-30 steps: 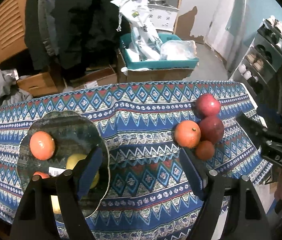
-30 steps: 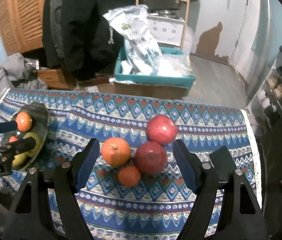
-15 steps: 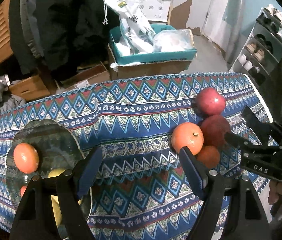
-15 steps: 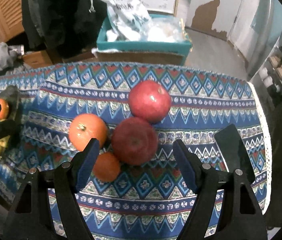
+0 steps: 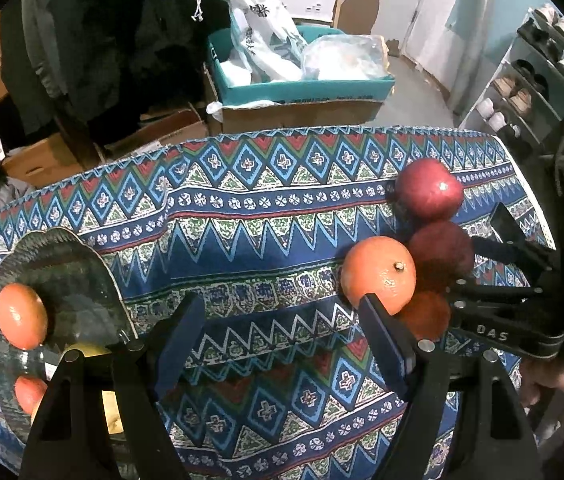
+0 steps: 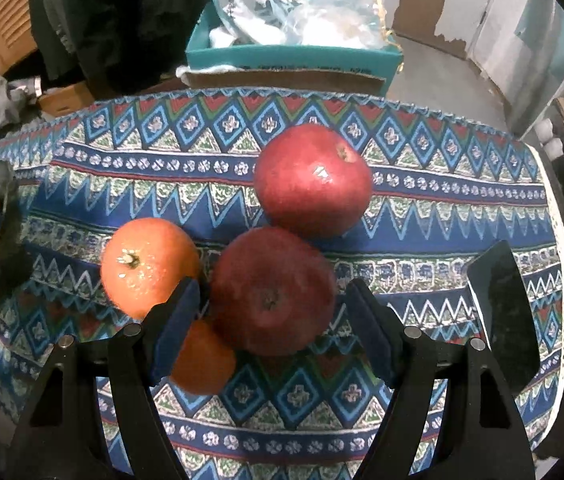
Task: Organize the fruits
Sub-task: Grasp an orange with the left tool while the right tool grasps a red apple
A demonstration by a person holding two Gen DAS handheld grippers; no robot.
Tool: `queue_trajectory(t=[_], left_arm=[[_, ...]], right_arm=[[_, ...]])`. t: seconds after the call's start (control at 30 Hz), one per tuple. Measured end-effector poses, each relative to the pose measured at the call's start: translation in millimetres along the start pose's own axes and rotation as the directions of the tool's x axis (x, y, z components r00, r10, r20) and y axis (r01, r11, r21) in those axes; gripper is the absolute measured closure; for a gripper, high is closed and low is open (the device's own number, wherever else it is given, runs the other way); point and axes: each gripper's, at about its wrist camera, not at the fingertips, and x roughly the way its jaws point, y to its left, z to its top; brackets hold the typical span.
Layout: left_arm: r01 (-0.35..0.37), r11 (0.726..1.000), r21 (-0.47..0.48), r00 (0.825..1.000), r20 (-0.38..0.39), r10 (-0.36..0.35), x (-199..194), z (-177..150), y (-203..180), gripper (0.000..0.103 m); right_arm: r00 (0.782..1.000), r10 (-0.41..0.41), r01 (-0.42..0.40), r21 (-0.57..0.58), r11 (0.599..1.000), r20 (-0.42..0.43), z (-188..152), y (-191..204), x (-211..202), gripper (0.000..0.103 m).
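Dark red apple (image 6: 271,290) between spread right tongs (image 6: 269,328), unclamped, left tongs (image 5: 282,336) wide above cloth (image 5: 265,248)

Right hand-held gripper (image 6: 271,316) spread around dark red apple (image 6: 271,290), perhaps touching

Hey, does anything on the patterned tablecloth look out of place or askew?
Yes: the patterned tablecloth is rucked into a fold near the dark glass plate. Four fruits sit loose off the plate, including the darker red apple between the open right gripper fingers.

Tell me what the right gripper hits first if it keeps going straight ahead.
Most likely the nearer red apple, which sits between the open right gripper fingers. The left pad looks close to the small orange, though depth is unclear.
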Motion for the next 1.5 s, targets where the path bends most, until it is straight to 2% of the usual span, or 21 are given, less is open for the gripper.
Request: queue_trajectory(t=[0.1,0.37,0.5,0.7,0.93,1.13,1.2,1.3,1.5], left_arm=[[0.019,1.0,-0.005,1.0,-0.007,-0.019,3.1,1.9,-2.0,0.023],[0.056,0.998,0.015,0.998,-0.017,-0.055,12.3,9.7,-20.5,0.022],[0.079,0.997,0.018,0.997,-0.029,-0.078,19.7,13.4,-31.6,0.017],[0.106,0.994,0.0,0.992,-0.063,-0.106,36.5,18.9,-47.6,0.017],[0.082,0.996,0.032,0.989,-0.125,-0.077,61.5,16.2,-62.6,0.017],[0.082,0.996,0.032,0.988,-0.133,-0.077,72.4,18.1,-66.8,0.017],[0.086,0.996,0.032,0.988,-0.128,-0.081,74.1,19.5,-68.7,0.02],[0.093,0.994,0.059,0.987,-0.14,-0.084,78.5,19.1,-74.3,0.037],[0.08,0.993,0.087,0.989,-0.135,-0.068,75.3,13.9,-74.4,0.038]], right_arm=[[1.0,0.003,-0.003,0.0,1.0,-0.018,-0.2,-0.3,9.5,0.027],[1.0,0.024,-0.024,0.028,0.999,-0.002,-2.4,-4.0,10.3,0.029],[1.0,0.024,-0.025,0.061,0.998,0.02,-8.2,-16.6,-4.0,0.029],[0.998,-0.018,0.012,0.096,0.995,0.061,-13.1,-37.0,-25.7,0.029],[0.996,-0.041,0.031,0.125,0.992,0.078,-16.5,-53.8,-37.8,0.029],[0.996,-0.045,0.035,0.127,0.991,0.08,-18.2,-55.6,-41.9,0.029],[0.996,-0.045,0.034,0.127,0.991,0.081,-17.5,-54.3,-41.2,0.029],[0.996,-0.045,0.034,0.124,0.992,0.081,-18.3,-53.2,-41.5,0.029],[0.996,-0.042,0.032,0.124,0.992,0.084,-18.5,-51.1,-42.3,0.029]])
